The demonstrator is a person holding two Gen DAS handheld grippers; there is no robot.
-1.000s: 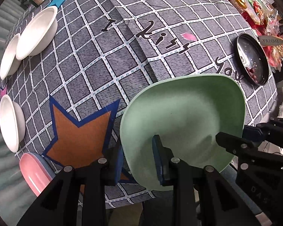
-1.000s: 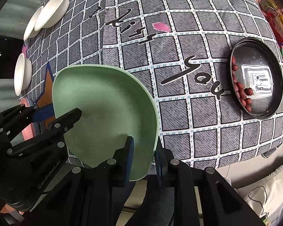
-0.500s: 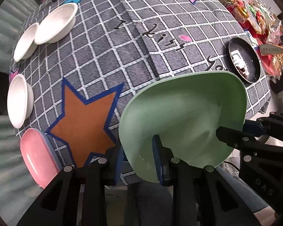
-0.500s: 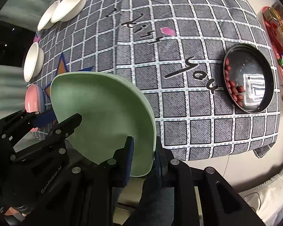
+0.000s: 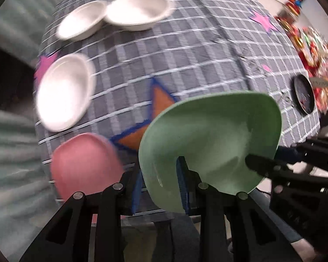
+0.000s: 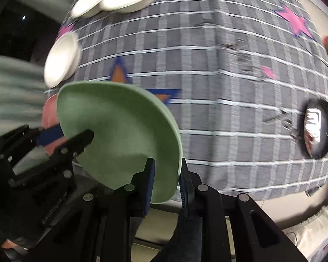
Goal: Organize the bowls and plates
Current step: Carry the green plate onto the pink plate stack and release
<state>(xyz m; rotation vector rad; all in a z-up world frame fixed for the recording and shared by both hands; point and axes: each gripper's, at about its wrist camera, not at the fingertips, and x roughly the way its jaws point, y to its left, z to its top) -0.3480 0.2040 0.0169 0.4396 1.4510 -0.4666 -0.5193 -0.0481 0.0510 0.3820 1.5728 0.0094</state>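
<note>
A green plate [image 5: 210,144] is held in the air above the table's near edge by both grippers. My left gripper [image 5: 159,185] is shut on its near rim. My right gripper [image 6: 166,181] is shut on its right rim, and the plate shows in the right wrist view [image 6: 120,131] too. A pink plate [image 5: 83,163] lies at the table's near left corner, just left of the green plate. Three white bowls sit on the left: one [image 5: 63,91] near the pink plate, two overlapping [image 5: 137,11] at the far side.
The table wears a grey checked cloth [image 5: 196,54] with coloured stars. A dark round tray [image 6: 319,128] with red bits sits at the right edge. Colourful packets [image 5: 310,43] lie at the far right. The frames are motion-blurred.
Both grippers have carried the green plate left and toward the near left corner; the pink plate and white bowls now appear much closer and more central.
</note>
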